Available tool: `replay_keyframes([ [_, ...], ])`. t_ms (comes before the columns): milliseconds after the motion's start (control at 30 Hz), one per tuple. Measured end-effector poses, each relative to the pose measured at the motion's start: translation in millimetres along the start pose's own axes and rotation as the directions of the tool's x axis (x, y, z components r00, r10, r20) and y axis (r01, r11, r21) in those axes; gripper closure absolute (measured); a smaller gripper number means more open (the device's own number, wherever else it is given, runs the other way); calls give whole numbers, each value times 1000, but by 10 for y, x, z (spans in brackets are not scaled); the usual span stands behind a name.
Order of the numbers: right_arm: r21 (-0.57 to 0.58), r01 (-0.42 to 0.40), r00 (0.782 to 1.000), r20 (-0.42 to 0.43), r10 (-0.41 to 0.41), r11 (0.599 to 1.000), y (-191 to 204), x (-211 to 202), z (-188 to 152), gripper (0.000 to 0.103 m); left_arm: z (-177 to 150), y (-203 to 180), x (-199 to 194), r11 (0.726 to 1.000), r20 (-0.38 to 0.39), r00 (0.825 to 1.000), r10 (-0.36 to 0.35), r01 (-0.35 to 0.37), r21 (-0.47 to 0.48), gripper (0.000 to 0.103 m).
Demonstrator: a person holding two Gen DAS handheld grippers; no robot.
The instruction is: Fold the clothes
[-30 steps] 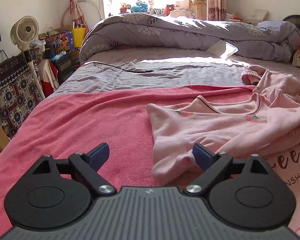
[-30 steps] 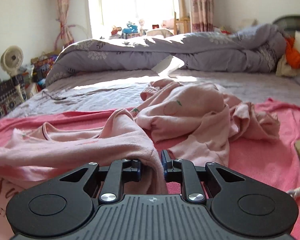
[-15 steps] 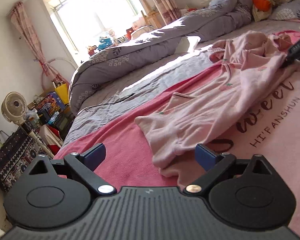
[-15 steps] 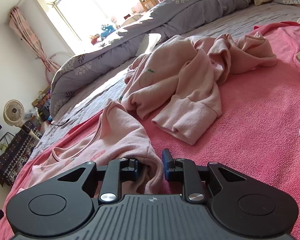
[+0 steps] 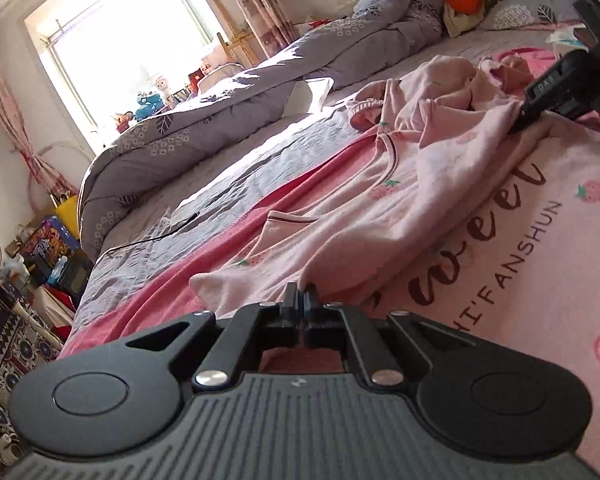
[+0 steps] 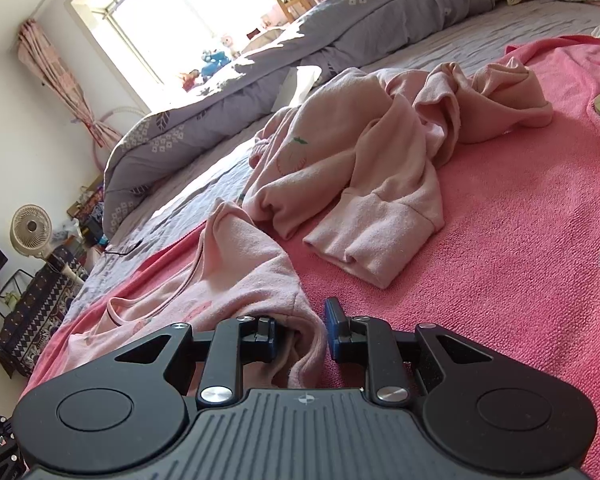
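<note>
Since the earlier frames, the left gripper [image 5: 302,300] had gone from wide apart to fully together, its jaws now meeting at the near edge of the pink strawberry-print top [image 5: 340,232]; whether any cloth was pinched between them could not be told. Both views had also rolled, so the bed sloped across each picture where it had been level before.

The right gripper [image 6: 300,332] kept its narrow gap, with a bunched corner of that same top [image 6: 240,272] clamped between its pads. In the left wrist view this gripper [image 5: 518,118] appeared at the far right, holding the garment's other end, so the top stretched between the two tools.

It lay spread on a pink towel [image 5: 148,292] that covered the near part of the grey bedsheet [image 5: 228,184]. Just beside it on the right was a paler pink cloth [image 5: 540,248] printed with dark lettering and strawberries. Beyond the top, a second pink garment [image 6: 380,168] lay crumpled in a heap on the towel [image 6: 520,240]. A grey patterned quilt [image 5: 220,128] was rolled up along the far side of the bed, below the bright window [image 5: 132,40]. A white fan [image 6: 31,227] stood at the left.
</note>
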State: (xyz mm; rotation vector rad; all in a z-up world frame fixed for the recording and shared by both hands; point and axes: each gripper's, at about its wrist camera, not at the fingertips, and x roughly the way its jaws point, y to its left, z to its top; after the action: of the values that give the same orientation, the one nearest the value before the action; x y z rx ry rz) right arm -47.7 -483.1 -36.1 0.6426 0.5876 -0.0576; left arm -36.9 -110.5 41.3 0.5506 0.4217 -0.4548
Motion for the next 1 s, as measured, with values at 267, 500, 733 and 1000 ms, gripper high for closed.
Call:
replay_keyframes([
  [267,8,-12,1000,1,12,1000,-17,2,0,78,473,1115,451,867,-18,999,49,-51,-496,96],
  [500,26,-27,1000,3,27,999,-42,-8,-13,78,-20,1478,621,745,-88,996,-35,-32,-666,62],
  [733,32,-32,999,5,31,999,-54,-11,-14,78,12,689,360,970,-77,996,40,-57,-236,24],
  [1000,34,-33,999,4,33,999,-59,-9,-15,77,-51,-311,623,913,-61,985,159,-123,388,15],
])
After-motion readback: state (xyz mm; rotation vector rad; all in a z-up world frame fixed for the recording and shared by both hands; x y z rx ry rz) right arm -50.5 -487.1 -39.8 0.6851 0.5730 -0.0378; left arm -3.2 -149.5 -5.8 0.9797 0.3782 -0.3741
